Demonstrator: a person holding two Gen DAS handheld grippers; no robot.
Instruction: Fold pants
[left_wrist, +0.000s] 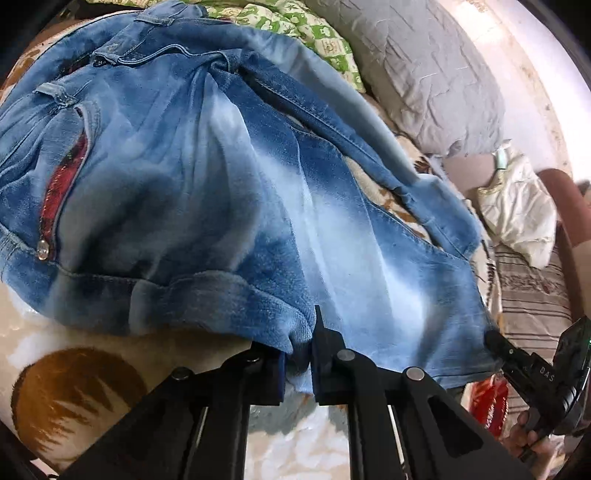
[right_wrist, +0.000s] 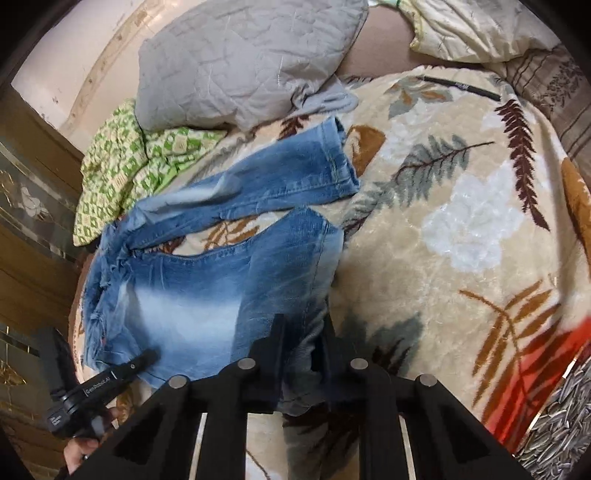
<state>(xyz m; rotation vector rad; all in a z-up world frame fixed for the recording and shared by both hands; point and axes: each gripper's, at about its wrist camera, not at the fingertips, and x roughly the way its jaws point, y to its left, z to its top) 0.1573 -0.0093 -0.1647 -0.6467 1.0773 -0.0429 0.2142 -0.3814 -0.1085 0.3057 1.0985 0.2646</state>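
Faded blue jeans (left_wrist: 229, 192) lie spread on a floral blanket, waistband at the far left, a red zipper lining showing. My left gripper (left_wrist: 299, 354) is shut on the near fabric edge of the jeans. In the right wrist view the jeans (right_wrist: 221, 295) lie ahead to the left, with one leg's hem (right_wrist: 340, 155) stretched away. My right gripper (right_wrist: 301, 339) is shut on the jeans' near right edge. Each gripper shows in the other's view: the right gripper (left_wrist: 496, 341) at the fabric's right corner, the left gripper (right_wrist: 146, 360) at its left corner.
The floral blanket (right_wrist: 461, 221) covers the bed. A grey quilted pillow (right_wrist: 240, 62) and a green patterned cloth (right_wrist: 129, 173) lie at the far side. A cream pillow (left_wrist: 517, 210) and striped bedding (left_wrist: 532, 295) are to the right. A wooden door (right_wrist: 29, 221) stands left.
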